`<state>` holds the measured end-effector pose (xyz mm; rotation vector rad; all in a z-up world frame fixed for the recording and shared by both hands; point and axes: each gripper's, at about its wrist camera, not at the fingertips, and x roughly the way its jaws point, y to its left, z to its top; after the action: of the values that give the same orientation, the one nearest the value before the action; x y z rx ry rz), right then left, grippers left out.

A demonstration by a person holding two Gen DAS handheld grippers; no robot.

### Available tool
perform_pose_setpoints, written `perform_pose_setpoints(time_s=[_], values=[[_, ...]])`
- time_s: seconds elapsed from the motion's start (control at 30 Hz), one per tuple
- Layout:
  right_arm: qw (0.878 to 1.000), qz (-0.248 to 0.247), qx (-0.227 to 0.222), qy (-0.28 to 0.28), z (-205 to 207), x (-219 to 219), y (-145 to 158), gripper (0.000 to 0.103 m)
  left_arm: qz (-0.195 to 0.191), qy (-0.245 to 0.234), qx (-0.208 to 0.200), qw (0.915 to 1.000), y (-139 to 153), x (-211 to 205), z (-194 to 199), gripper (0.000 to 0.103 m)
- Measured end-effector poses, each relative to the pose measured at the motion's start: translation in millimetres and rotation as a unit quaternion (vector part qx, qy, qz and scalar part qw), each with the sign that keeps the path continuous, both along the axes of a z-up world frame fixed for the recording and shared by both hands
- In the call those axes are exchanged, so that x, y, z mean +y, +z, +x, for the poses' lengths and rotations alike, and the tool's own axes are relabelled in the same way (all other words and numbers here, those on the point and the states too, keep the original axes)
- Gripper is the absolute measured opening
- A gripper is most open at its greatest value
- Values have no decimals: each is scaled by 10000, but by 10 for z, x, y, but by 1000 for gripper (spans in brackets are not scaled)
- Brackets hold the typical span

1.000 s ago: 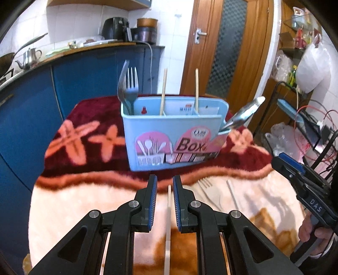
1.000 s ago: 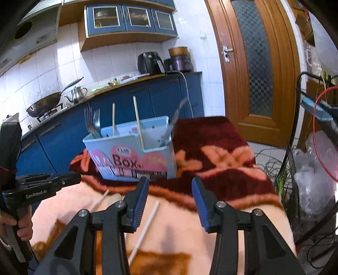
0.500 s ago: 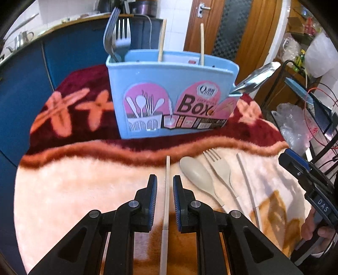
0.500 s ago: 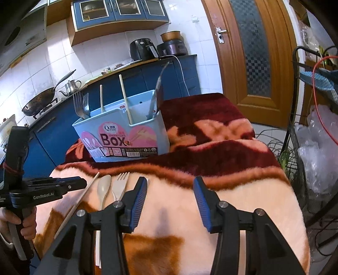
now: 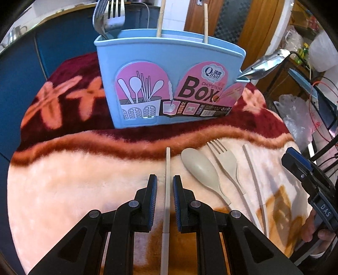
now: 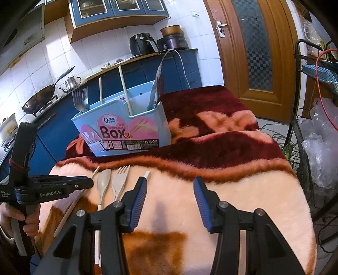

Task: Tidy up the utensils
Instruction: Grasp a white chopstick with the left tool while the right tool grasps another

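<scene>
A: What can't you make out in the left wrist view?

B: The near end of the cream chopstick (image 5: 166, 190) runs off the bottom edge between the black finger arms. The left gripper (image 5: 165, 186) has its ribbed blue pads on either side of that stick with a slim gap each side, so nothing is pinched. The forks (image 5: 109, 19) in the blue box (image 5: 169, 69) are cropped at the top of the frame.

A: And the rest of the utensils?

B: Right of centre, on the fuzzy peach blanket (image 5: 74, 179), lie a matte beige spoon (image 5: 200, 169), a matching fork (image 5: 227, 162) and a second thin chopstick (image 5: 255, 179). A shiny metal spoon (image 5: 264, 63) pokes out at the box's right edge.

A: The right wrist view?

B: The right gripper (image 6: 169, 198) stands wide apart over bare plush, holding nothing. Its left finger (image 6: 137, 203) covers most of the second chopstick; only the squared tip shows. At lower left, a hand (image 6: 19, 220) is partly hidden behind the other gripper's handle.
</scene>
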<state>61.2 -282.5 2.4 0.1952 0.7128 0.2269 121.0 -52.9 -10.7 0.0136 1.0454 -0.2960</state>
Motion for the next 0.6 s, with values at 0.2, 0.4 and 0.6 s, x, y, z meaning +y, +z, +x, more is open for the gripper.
perform_pose_setpoints(time_s=[0.2,0.4,0.6], values=[[9998,-65,119,136,24,97,3,49,-235,20,43,9997,-1,53,31,4],[9983,-117,410,393,118,215,-6,49,-697,137,-212,9972,112,224,-34,4],[9943,-161,800,681,233,358,-37,47,-962,282,-661,9928,312,409,-147,4]])
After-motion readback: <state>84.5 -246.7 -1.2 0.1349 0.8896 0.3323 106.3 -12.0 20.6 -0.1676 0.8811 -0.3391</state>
